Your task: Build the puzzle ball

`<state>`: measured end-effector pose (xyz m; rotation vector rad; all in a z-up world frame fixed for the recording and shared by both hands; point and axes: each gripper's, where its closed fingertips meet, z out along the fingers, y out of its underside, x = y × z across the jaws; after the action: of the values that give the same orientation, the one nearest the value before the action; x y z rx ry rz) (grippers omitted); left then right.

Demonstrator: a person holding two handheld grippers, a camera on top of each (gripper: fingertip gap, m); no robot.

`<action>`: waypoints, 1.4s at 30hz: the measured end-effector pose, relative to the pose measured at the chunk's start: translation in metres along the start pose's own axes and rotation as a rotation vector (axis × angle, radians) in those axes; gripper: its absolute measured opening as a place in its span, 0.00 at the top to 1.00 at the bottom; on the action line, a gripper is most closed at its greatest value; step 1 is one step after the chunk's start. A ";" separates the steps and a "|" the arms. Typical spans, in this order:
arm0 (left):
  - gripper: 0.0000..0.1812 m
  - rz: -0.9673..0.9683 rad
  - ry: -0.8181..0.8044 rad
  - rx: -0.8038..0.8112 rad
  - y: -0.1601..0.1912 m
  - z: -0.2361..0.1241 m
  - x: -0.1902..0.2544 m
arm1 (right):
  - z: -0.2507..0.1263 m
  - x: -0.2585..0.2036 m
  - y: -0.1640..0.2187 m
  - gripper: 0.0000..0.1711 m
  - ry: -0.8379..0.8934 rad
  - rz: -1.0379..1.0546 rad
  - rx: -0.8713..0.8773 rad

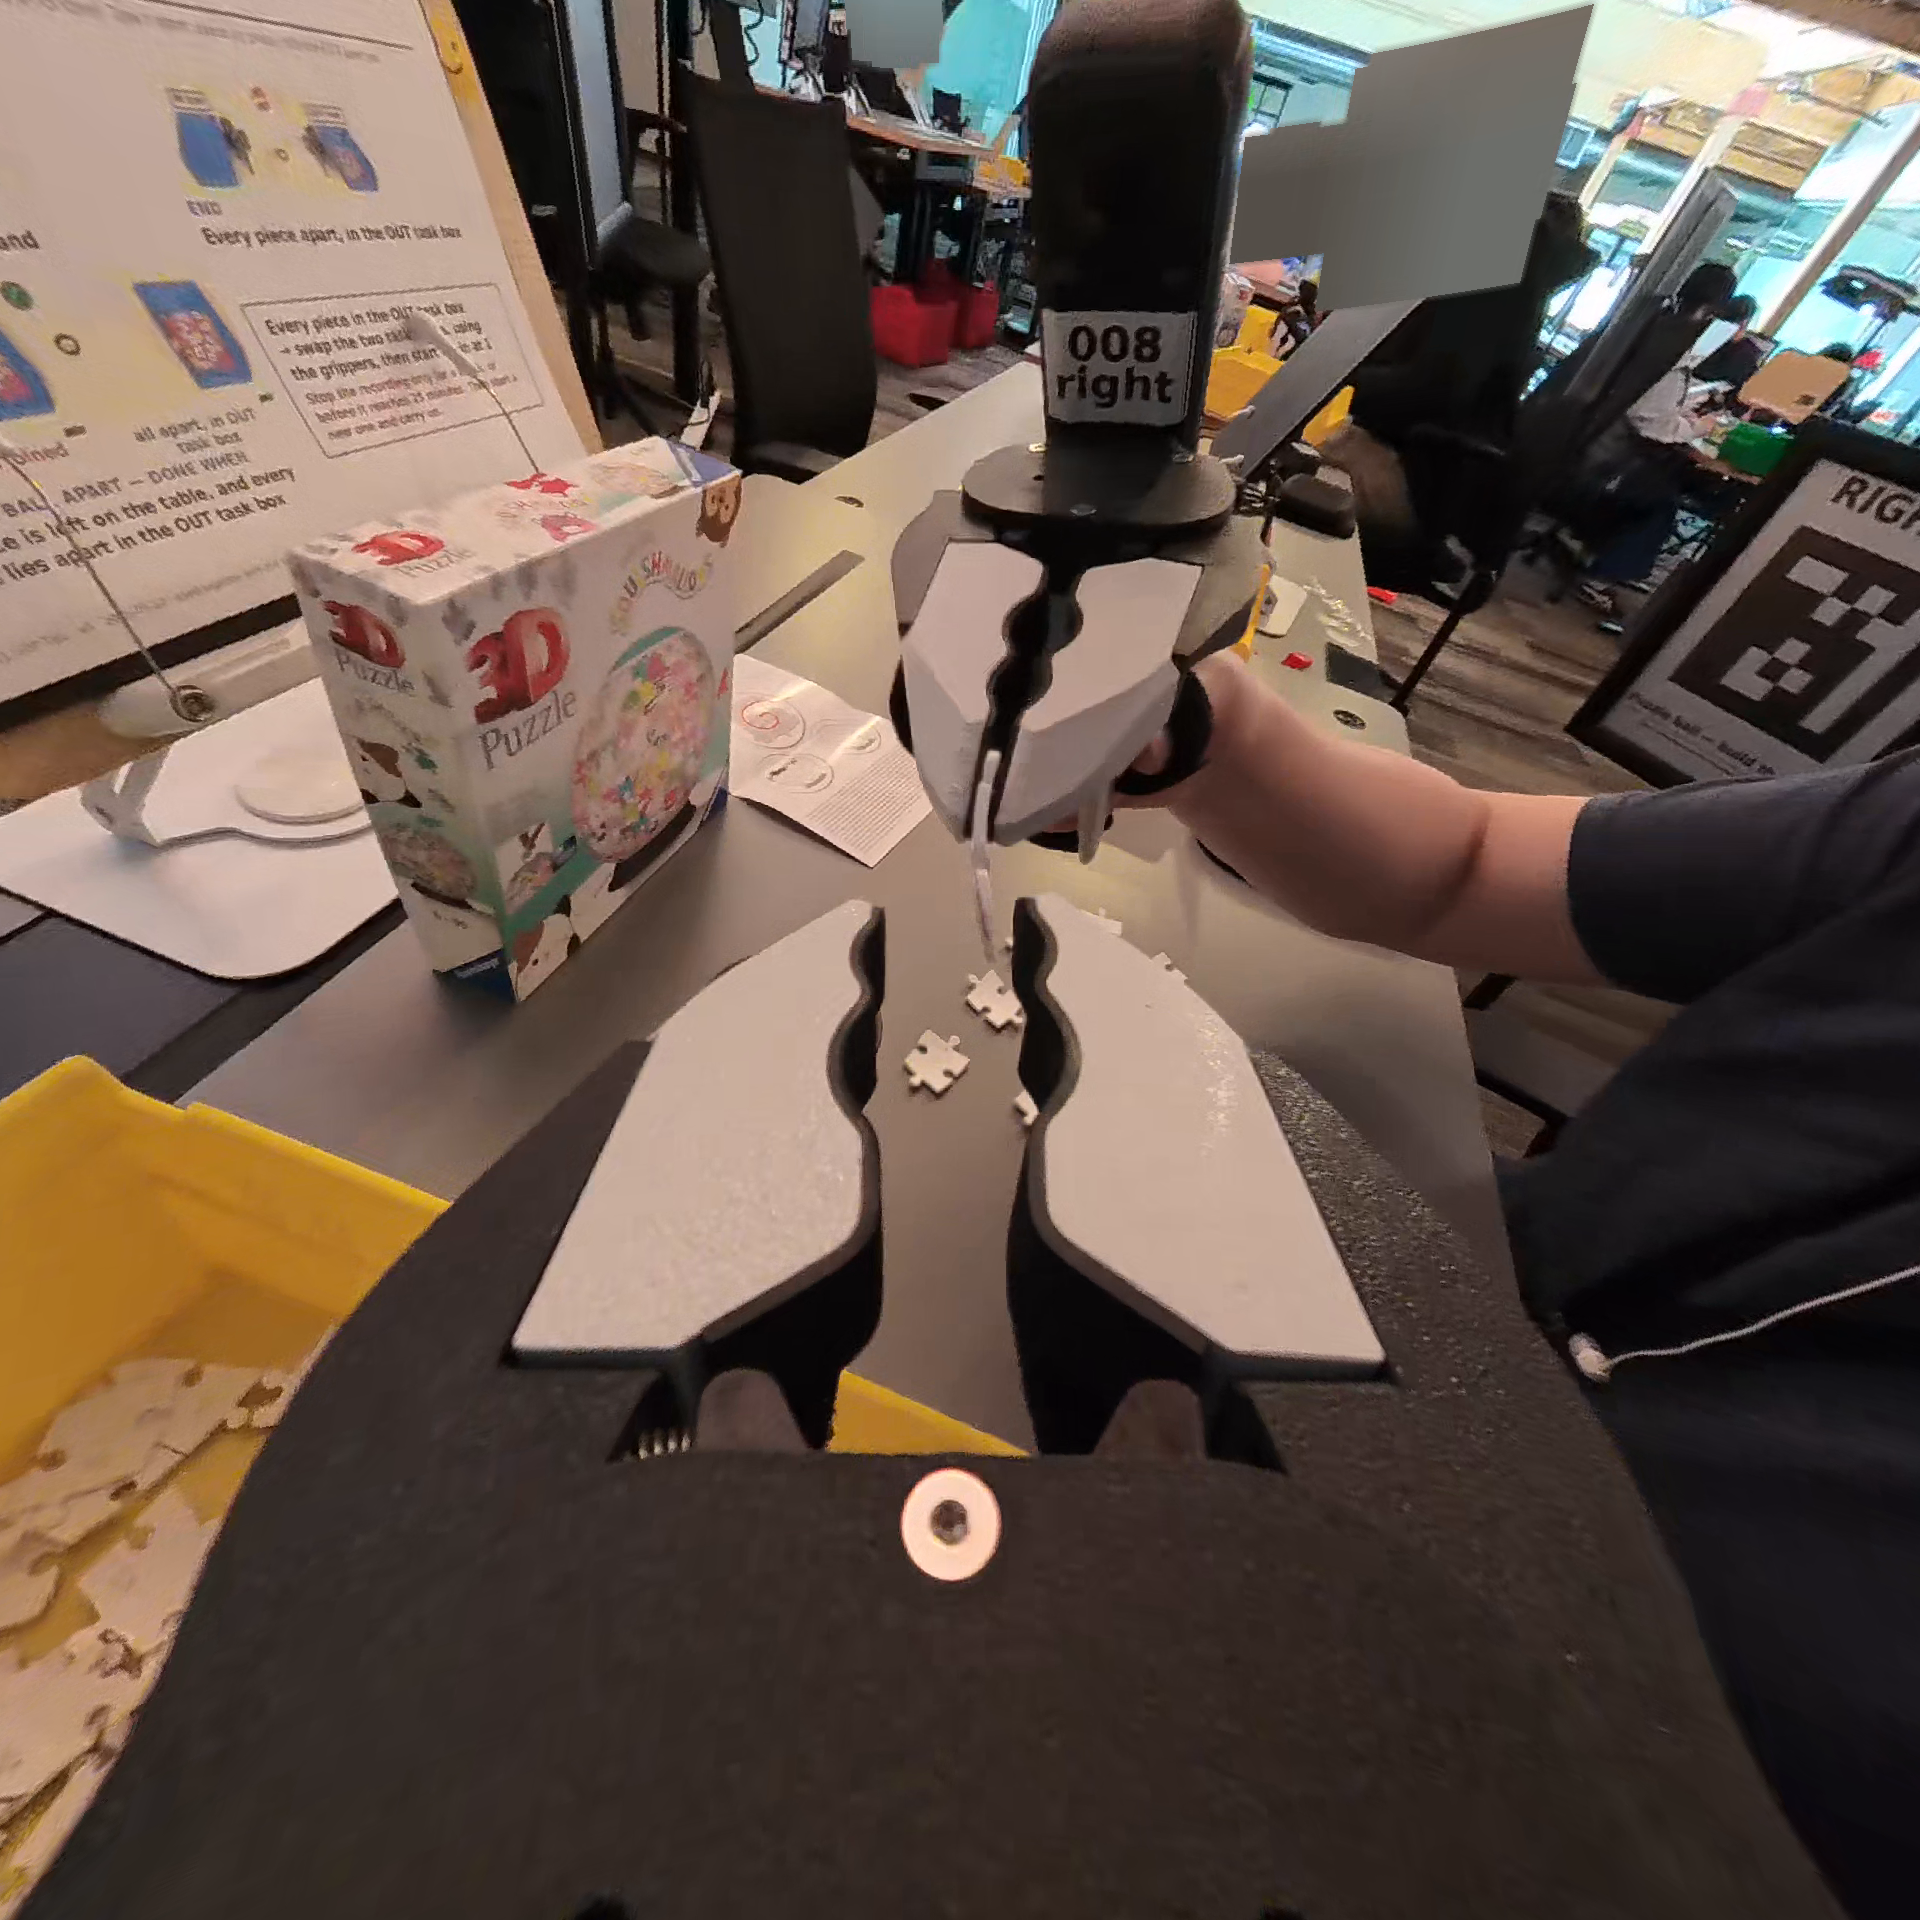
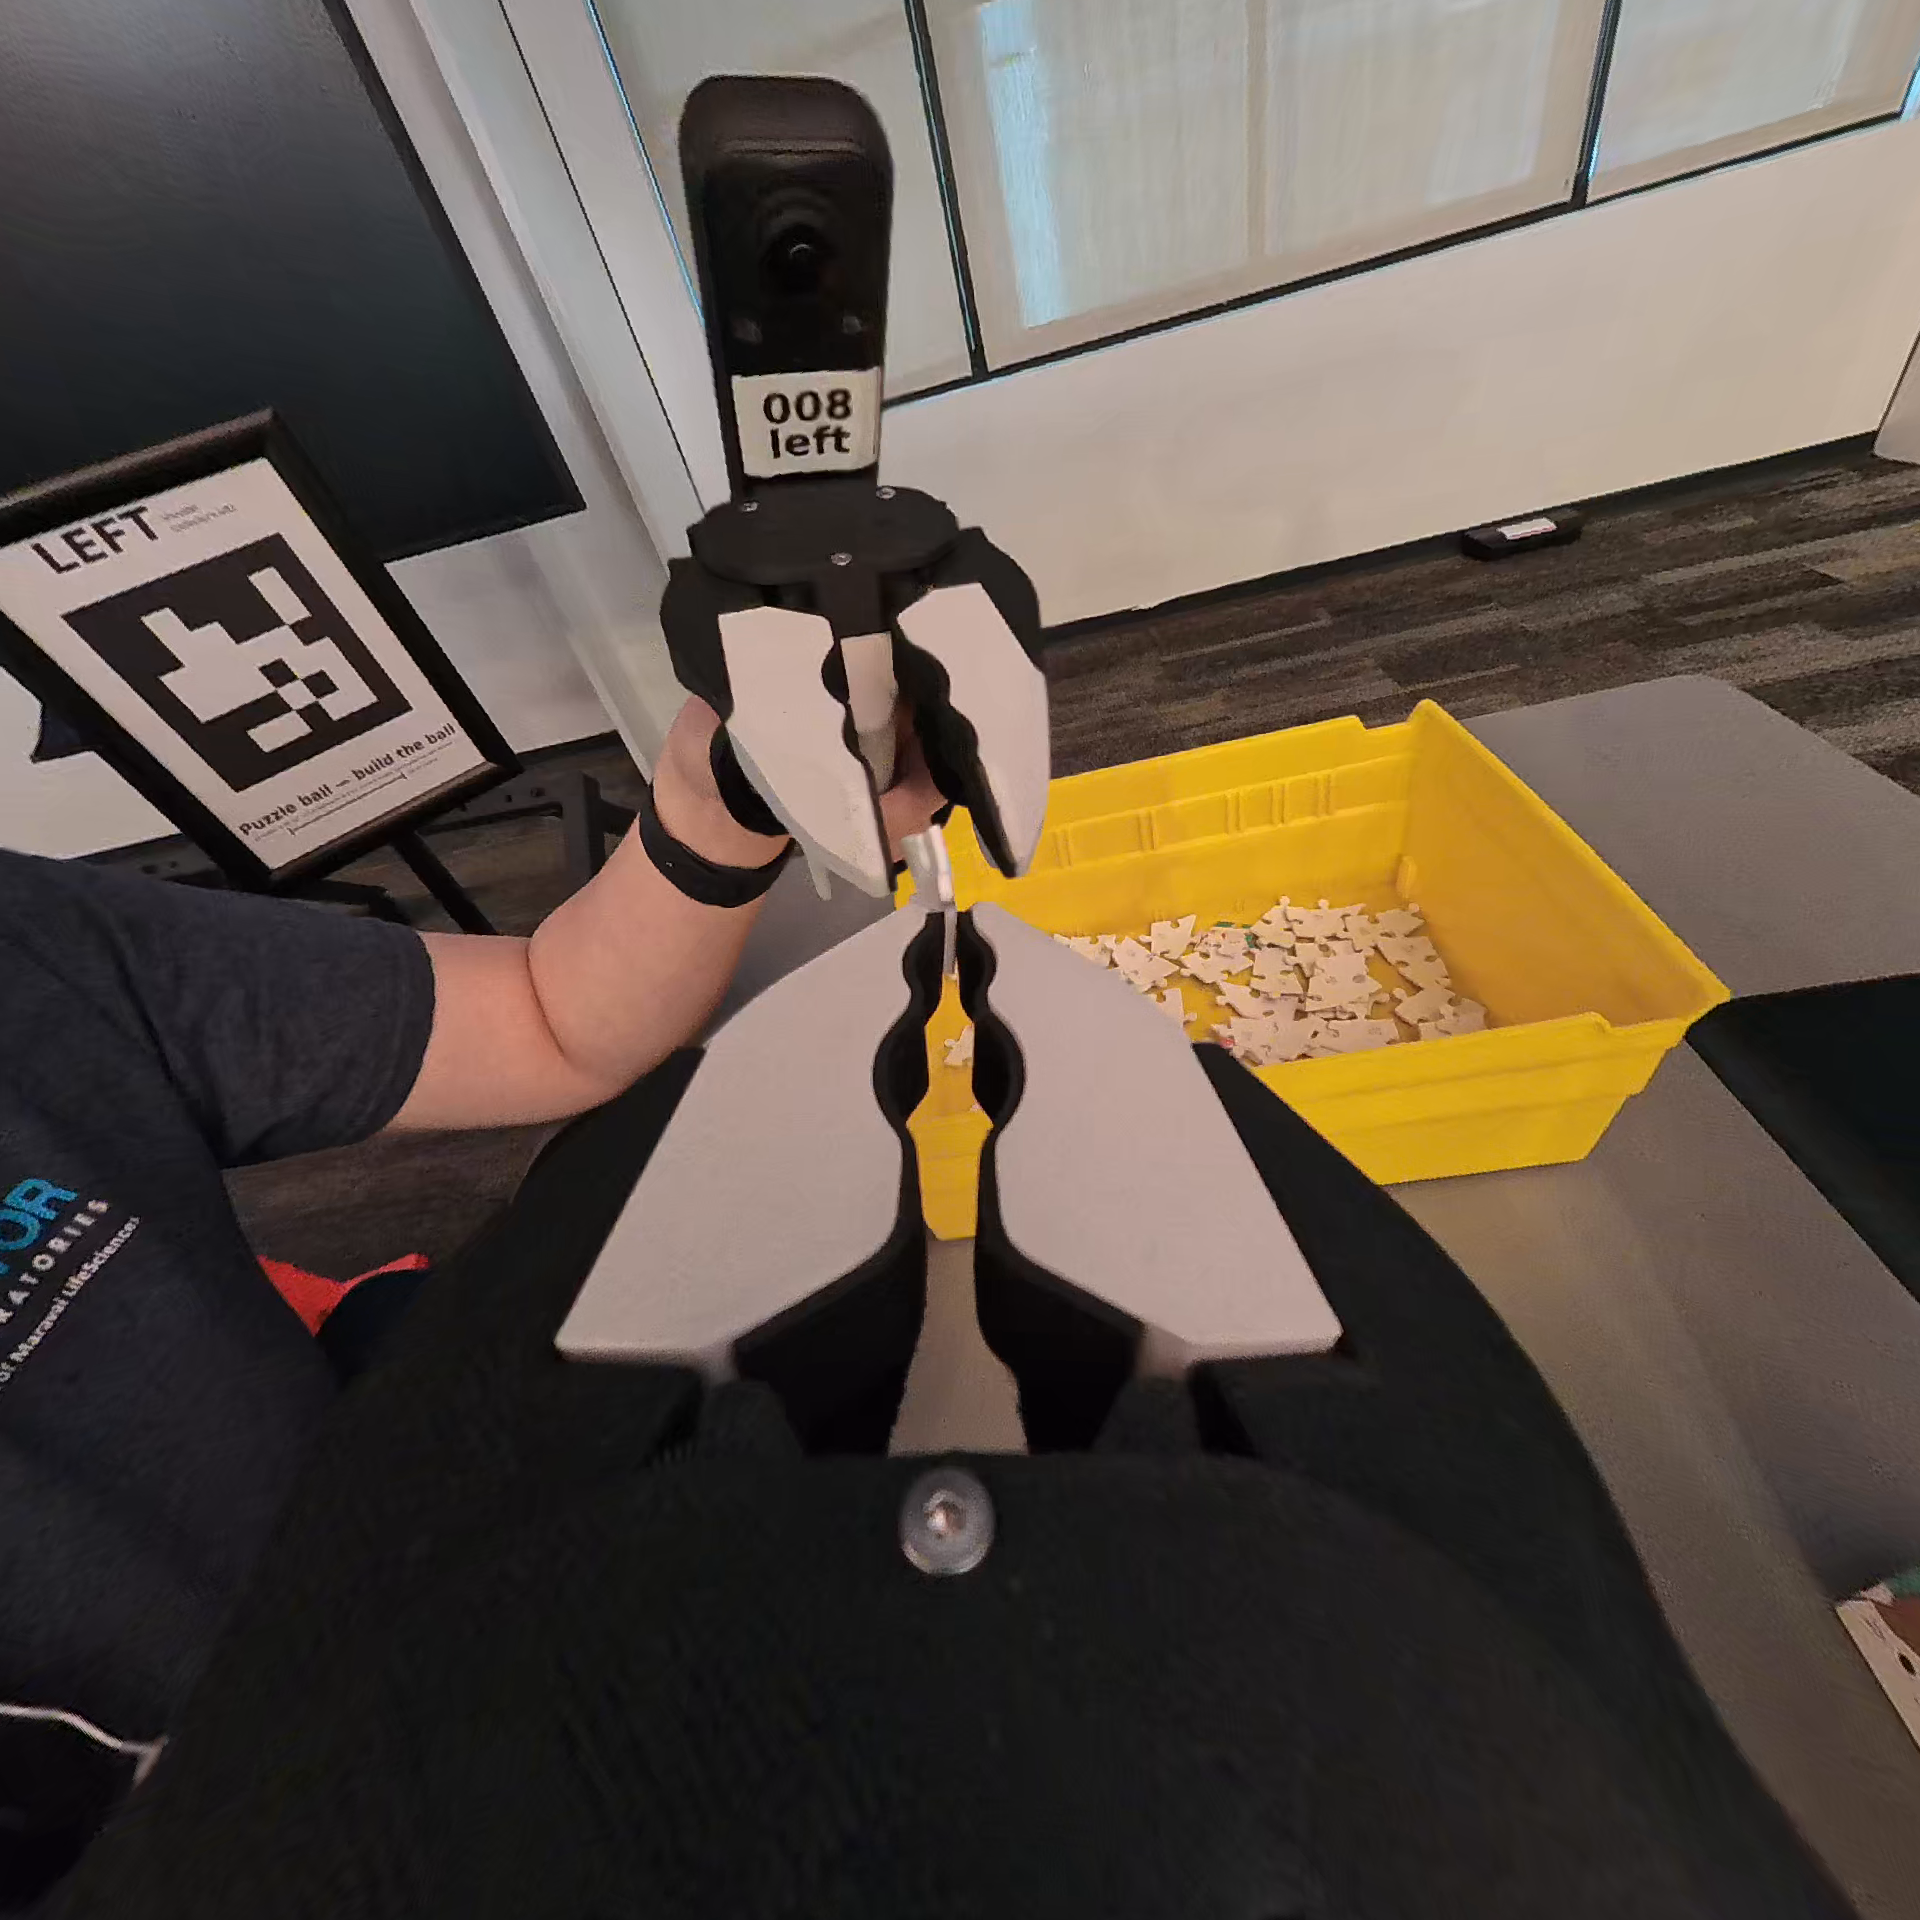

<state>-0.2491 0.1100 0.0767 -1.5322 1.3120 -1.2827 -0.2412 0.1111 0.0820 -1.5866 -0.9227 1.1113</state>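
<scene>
My right gripper (image 2: 951,920) is shut on a thin white puzzle piece (image 2: 930,857), held edge-on in the air above the grey table (image 1: 416,1060). In the left wrist view the right gripper (image 1: 987,831) points down at me with the piece (image 1: 982,883) sticking out of its tips. My left gripper (image 1: 948,920) faces it with its jaws apart. The free end of the piece hangs between my left fingertips without being clamped. In the right wrist view the left gripper (image 2: 948,873) shows the same open stance. Two loose white pieces (image 1: 935,1060) lie on the table below.
A yellow bin (image 2: 1507,862) holding several white pieces stands on the table by my left gripper and also shows in the left wrist view (image 1: 125,1195). The puzzle box (image 1: 520,727) and a paper leaflet (image 1: 821,748) lie behind. An instruction board (image 1: 208,312) stands far left. My two grippers' fingertips are within a few centimetres of each other.
</scene>
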 end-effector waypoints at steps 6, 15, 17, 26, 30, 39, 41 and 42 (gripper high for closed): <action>0.99 -0.005 -0.018 -0.025 0.005 -0.002 -0.007 | 0.009 0.005 0.002 0.95 0.022 -0.054 -0.005; 0.99 -0.435 -0.567 -0.424 0.111 -0.064 -0.136 | -0.055 0.021 0.068 0.82 0.163 -0.037 -0.185; 0.99 -0.543 -0.592 -0.511 0.141 -0.068 -0.152 | -0.073 0.024 0.092 0.82 0.220 -0.034 -0.225; 0.99 -0.744 -0.677 -0.624 0.189 -0.086 -0.175 | -0.092 0.021 0.125 0.82 0.253 -0.071 -0.313; 0.99 -0.804 -0.658 -0.643 0.199 -0.085 -0.174 | -0.092 0.018 0.123 0.82 0.239 -0.091 -0.317; 0.87 -0.758 -0.699 -0.762 0.199 -0.094 -0.166 | -0.091 0.014 0.126 0.82 0.222 -0.117 -0.340; 0.84 -0.653 -0.650 -0.795 0.189 -0.095 -0.156 | -0.091 0.012 0.128 0.82 0.215 -0.121 -0.348; 0.83 -0.592 -0.626 -0.807 0.184 -0.097 -0.151 | -0.091 0.012 0.129 0.82 0.214 -0.123 -0.352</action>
<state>-0.3847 0.2256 -0.1080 -2.7513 1.0095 -0.4361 -0.1437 0.0641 -0.0332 -1.8623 -1.0963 0.7019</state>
